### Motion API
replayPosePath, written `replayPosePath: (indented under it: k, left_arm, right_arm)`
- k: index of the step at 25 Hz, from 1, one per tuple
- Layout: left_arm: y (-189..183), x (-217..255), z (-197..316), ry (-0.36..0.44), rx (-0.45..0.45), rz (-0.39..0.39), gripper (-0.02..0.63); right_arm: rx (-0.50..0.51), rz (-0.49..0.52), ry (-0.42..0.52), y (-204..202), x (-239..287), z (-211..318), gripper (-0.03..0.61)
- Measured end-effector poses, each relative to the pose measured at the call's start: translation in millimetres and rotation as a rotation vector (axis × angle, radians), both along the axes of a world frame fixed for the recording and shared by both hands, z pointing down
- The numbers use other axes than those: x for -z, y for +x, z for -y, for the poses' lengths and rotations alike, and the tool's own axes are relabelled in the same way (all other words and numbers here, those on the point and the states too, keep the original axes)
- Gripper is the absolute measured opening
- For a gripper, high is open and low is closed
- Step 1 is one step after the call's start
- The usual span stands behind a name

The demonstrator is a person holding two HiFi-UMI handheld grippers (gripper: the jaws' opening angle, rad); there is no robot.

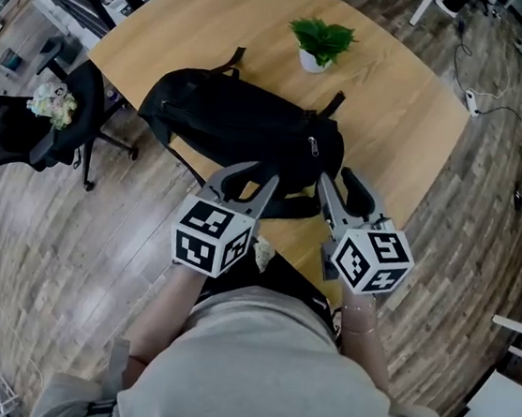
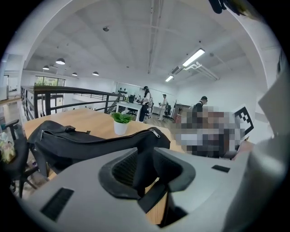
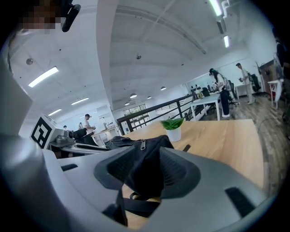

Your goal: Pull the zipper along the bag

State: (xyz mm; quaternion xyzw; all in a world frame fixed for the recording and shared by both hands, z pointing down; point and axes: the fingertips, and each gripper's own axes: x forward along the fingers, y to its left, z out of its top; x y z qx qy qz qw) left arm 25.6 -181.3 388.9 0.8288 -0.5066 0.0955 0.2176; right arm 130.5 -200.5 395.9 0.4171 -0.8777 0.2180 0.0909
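Black bag (image 1: 243,120) lies across the worktop (image 1: 396,106), its zipper pull (image 1: 313,147) up near the right end. Left hand-held gripper (image 1: 257,178) is clamped on a fold of the bag's near edge. Right hand-held gripper (image 1: 337,178) stands wide, with the bag's right corner between its jaws but not pinched. Plant (image 1: 321,42) sits just behind the bag.

Matt black woven cloth on the bag (image 1: 243,120), softly creased; a small glint of bright metal on its zipper pull (image 1: 313,147). Smooth pale wood with a low sheen across the table (image 1: 415,108). Matt grey plastic on the left gripper (image 1: 257,178) and right gripper (image 1: 337,184), with ribbed black pads (image 2: 124,168) inside. Glossy white on the pot (image 1: 310,63).
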Motion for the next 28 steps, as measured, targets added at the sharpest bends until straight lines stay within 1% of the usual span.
replayPosePath:
  k: [3,8,11,14,17,20,23,25,28]
  left_arm:
    - [8.8,4.3,5.1,0.029,-0.036,0.016,0.109]
    - [21.4,15.9,15.4,0.099,-0.123,0.084,0.109]
    - [26.4,18.4,21.0,0.116,-0.179,0.110,0.109]
    - [31.3,21.3,28.4,0.129,-0.249,0.121,0.109]
    - [34.5,27.2,38.9,0.162,-0.307,0.149,0.109]
    - [39.8,31.3,46.0,0.190,-0.367,0.184,0.109]
    - [48.1,28.2,49.5,0.196,-0.441,0.213,0.109]
    - [54.8,24.2,49.5,0.207,-0.497,0.252,0.109]
    - [64.2,19.5,48.0,0.271,-0.570,0.362,0.109]
  right_arm:
    - [-0.006,0.029,-0.020,1.6,-3.3,-4.2,0.173]
    - [-0.028,0.059,-0.044,-1.3,-5.2,-4.0,0.179]
    - [-0.053,0.055,-0.052,-2.4,-6.7,-1.5,0.186]
    - [-0.083,0.065,-0.065,-3.3,-6.9,4.3,0.192]
    - [-0.102,0.053,-0.071,-5.5,-8.5,9.0,0.193]
    - [-0.127,0.070,-0.093,-7.0,-11.2,10.8,0.193]
    - [-0.137,0.092,-0.120,-8.4,-15.1,14.1,0.196]
    - [-0.140,0.112,-0.141,-8.3,-17.9,16.2,0.195]
    - [-0.149,0.133,-0.164,-7.1,-22.0,17.8,0.178]
